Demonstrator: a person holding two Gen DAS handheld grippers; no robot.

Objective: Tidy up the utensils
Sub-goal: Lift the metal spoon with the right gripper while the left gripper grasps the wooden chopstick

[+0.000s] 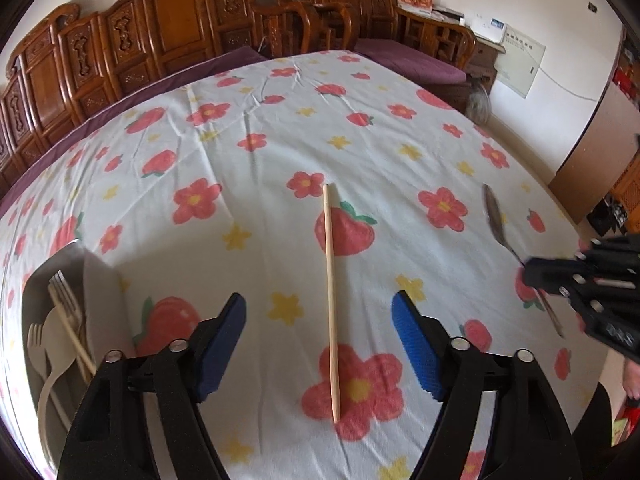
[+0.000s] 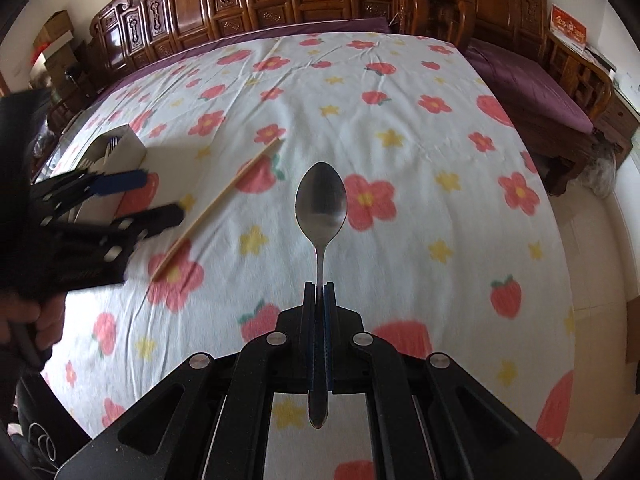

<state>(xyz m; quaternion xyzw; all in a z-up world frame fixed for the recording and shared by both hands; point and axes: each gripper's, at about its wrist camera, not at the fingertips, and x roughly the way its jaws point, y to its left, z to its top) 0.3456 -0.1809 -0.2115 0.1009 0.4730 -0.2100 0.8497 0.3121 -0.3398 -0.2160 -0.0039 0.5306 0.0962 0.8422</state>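
Cloth: a white sheet (image 1: pixel 260 184) printed with red flowers, strawberries and yellow stars covers the whole work surface; carved wooden furniture (image 1: pixel 172 16) stands along its far edge.
Holder: a pale open-topped utensil box (image 1: pixel 100 292) sits at the near left of the cloth in the left wrist view; in the right wrist view it shows at the far left, partly behind the left gripper.
Holder contents: forks (image 1: pixel 64 292), a pale spoon-like piece and one chopstick lie inside it; the exact count is hard to tell.
Left gripper: the left gripper (image 1: pixel 320 344) points steeply down over the cloth, its blue pads (image 1: pixel 416 344) standing wide apart and touching nothing.
Right gripper: the right gripper (image 2: pixel 319 292) is pressed together on the handle of a metal spoon (image 2: pixel 321 204), which is lifted clear of the cloth, bowl pointing away from the camera.
Loose chopstick: a single wooden chopstick (image 1: pixel 331 300) lies flat on the cloth, in line with the gap between the left gripper's pads, to the right of the holder.
Hand: a hand (image 2: pixel 24 320) grips the left gripper's handle at the near left edge.
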